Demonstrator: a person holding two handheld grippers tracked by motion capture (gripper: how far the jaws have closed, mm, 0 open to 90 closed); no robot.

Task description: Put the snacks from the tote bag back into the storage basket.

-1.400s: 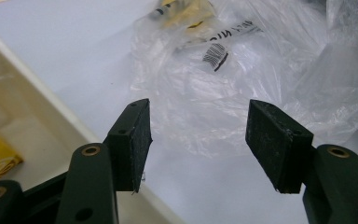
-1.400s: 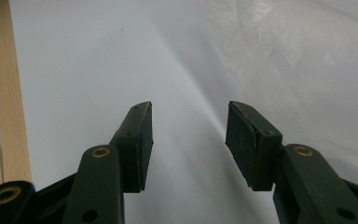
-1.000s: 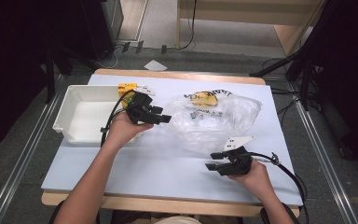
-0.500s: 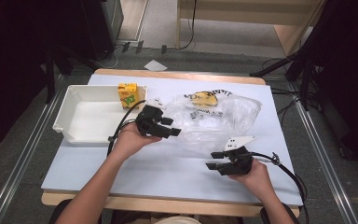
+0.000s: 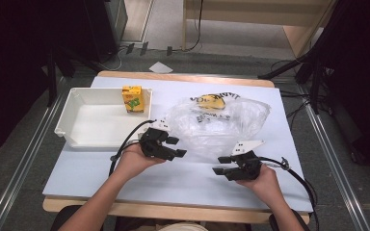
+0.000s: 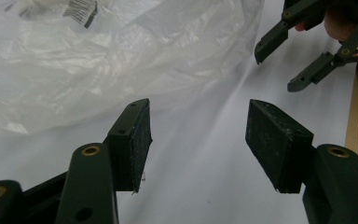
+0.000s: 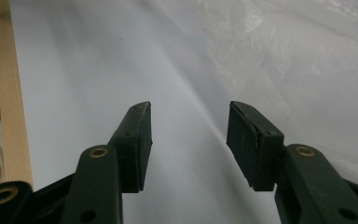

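Plastic bag [image 5: 219, 122], clear and crumpled, lies mid-table w/ a yellow item [image 5: 211, 101] inside near its far end; black print on the film above it.

Left gripper [image 5: 173, 148]: jaws spread wide, nothing between them, hovering just off the bag's near-left edge. In the left gripper view its pads [image 6: 137, 140] frame bare table w/ the bag's film [image 6: 98, 70] close ahead and to the left. Right gripper [image 5: 224, 164]: also gaping, empty, just beside the bag's near-right edge; its own view has bag film [image 7: 307, 60] at the upper right, table surface btwn the pads.

Further out: white tray [image 5: 72, 115] on the left side of the table, a yellow-green juice carton [image 5: 132, 98] standing upright in its far right corner. Table [image 5: 173, 178] has a pale blue top.

Handling, as a guess: film is thin, soft, very light, prob slippery; it'll bunch and collapse rather than hold shape, and the weight inside will sag to one end when lifted. Best hold is a gathered fold or the rim at the near edge, one gripper each side, so the mouth can be pulled apart. A pinch on a single flat layer lying on the table may slip or miss. Can't tell where the opening is from these views.
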